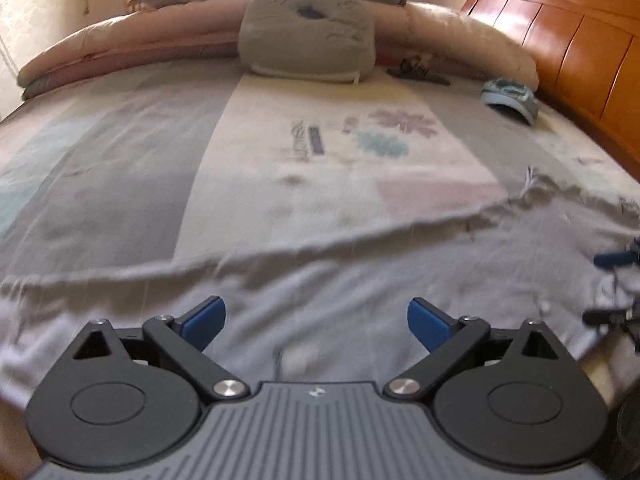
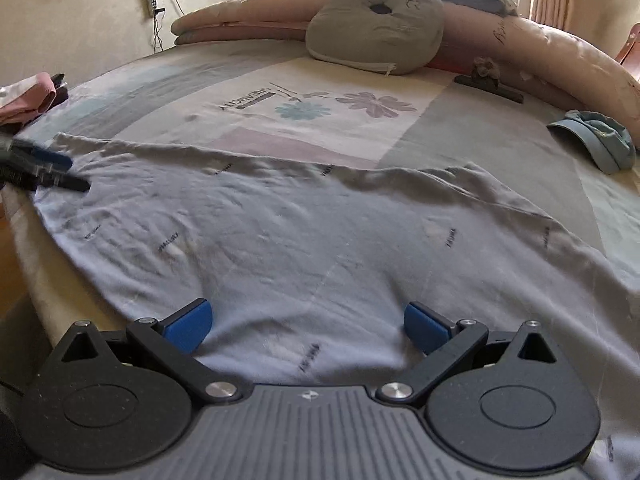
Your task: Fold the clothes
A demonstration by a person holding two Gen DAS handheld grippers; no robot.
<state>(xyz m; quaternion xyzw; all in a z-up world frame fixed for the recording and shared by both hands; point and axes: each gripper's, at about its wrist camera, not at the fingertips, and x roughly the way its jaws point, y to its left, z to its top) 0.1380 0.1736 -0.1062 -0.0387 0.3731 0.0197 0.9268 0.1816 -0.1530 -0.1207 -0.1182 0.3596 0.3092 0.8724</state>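
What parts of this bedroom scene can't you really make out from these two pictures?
- Grey garment: its near edge is hidden behind the right tongs, right view.
- Same garment, left view: smeared by blur; printed words unreadable.
- Pink clothes: cut off by the right view's left edge.
- Headboard: cut off by the left view's right edge.

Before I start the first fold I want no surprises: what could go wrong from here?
Both the left gripper and right gripper are open over the grey garment, so a pinch might also catch the bedsheet beneath. The garment's near left edge lies at the bed's edge and could slide off. Wrinkles may get folded in.
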